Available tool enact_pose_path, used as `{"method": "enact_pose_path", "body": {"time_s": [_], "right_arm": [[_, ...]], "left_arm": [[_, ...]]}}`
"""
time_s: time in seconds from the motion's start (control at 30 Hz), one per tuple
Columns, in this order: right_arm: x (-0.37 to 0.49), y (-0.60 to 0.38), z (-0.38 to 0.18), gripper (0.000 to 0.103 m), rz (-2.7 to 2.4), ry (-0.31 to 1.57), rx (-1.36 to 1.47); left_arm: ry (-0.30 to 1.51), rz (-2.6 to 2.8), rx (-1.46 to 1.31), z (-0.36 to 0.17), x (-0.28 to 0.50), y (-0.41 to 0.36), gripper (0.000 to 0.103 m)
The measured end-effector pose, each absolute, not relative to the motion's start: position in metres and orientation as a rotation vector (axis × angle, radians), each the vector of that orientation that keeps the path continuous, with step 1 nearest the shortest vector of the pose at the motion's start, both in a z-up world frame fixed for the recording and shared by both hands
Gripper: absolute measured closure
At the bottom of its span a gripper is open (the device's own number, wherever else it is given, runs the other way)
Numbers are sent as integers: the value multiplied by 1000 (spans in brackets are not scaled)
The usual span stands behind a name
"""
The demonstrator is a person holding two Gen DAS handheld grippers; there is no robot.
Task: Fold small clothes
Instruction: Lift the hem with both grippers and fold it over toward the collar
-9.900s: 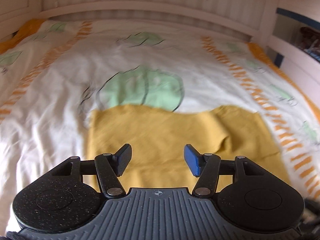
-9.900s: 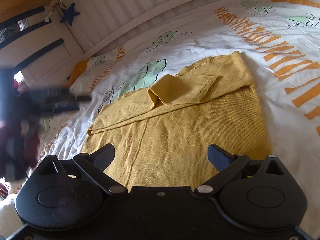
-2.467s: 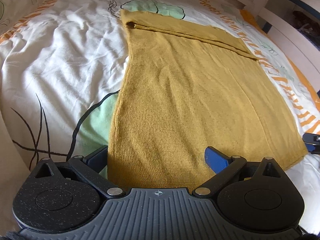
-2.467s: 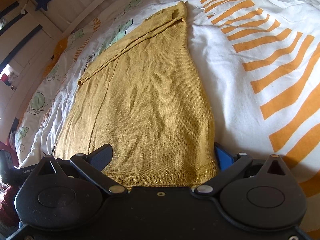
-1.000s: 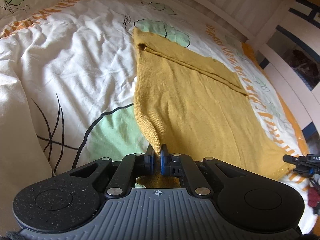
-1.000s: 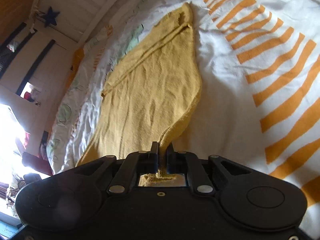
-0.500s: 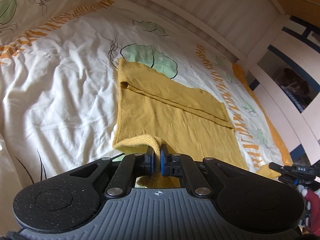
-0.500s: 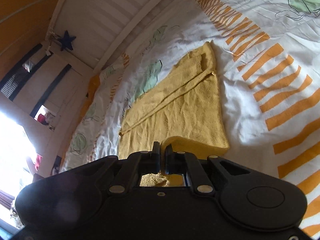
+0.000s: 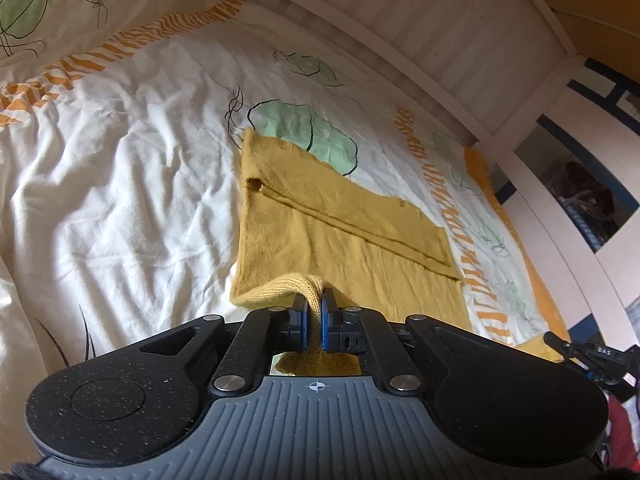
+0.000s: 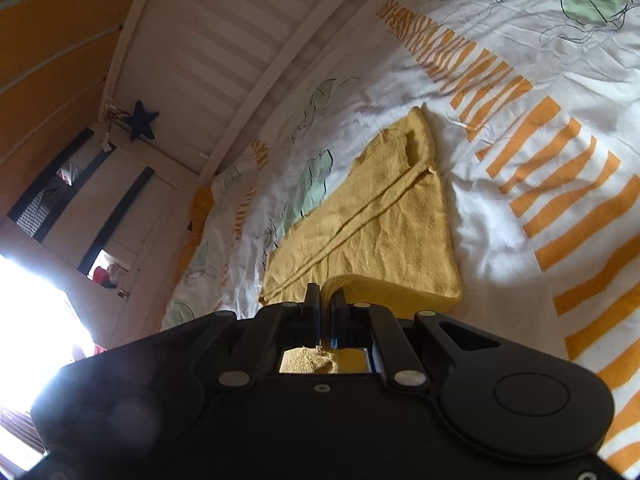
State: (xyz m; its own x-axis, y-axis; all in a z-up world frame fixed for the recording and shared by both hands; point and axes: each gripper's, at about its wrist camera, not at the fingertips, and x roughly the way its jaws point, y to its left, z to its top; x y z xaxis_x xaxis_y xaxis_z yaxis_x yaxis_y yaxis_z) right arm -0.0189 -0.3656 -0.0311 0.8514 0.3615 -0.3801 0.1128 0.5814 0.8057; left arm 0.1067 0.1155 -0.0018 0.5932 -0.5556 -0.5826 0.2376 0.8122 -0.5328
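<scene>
A mustard yellow knitted sweater (image 9: 340, 236) lies on the bed, its sleeves laid across the far part. My left gripper (image 9: 314, 322) is shut on the near left corner of its hem, which curls up off the bed and back over the body. In the right wrist view the same sweater (image 10: 372, 224) stretches away, and my right gripper (image 10: 328, 312) is shut on the near right corner of the hem, lifted the same way. The right gripper's tip (image 9: 576, 350) peeks in at the right edge of the left wrist view.
A white duvet (image 9: 120, 184) with green leaves and orange stripes covers the bed. A white slatted bed rail (image 9: 400, 24) runs along the far side. Shelves (image 9: 588, 196) stand beyond it at the right. A blue star (image 10: 142, 124) hangs near a bright window.
Both grippers, open over the flat hem earlier, have shut on its corners and lifted. Over the last second they carried the hem up and forward, folding it over the sweater's body.
</scene>
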Motion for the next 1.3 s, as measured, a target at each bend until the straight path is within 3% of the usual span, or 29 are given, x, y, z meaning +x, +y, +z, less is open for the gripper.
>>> {"method": "enact_pose_path", "body": {"time_s": [0.5,0.83,1.13,1.2,1.27,1.3], "right_arm": [[104,-413,-35,91,78,442,986],[190,-426,-72,91,0,502,982],[214,-436,-104,91,-109,524,1013],[215,-438,-109,88,-124,525,1021],[212,-438,-110,77,-154,509,1018],[209,-440,-109,73,-170,498,1013]], "left_arm": [[755,-449,-495,7,232,96,98],[833,-369,-450,-34,317,74,98],[853,-325,-466,-62,360,62,96],[842,-333,-490,-63,364,63,96],[847,-342,-514,-63,370,63,93],[838,-338,-516,-61,370,64,83]]}}
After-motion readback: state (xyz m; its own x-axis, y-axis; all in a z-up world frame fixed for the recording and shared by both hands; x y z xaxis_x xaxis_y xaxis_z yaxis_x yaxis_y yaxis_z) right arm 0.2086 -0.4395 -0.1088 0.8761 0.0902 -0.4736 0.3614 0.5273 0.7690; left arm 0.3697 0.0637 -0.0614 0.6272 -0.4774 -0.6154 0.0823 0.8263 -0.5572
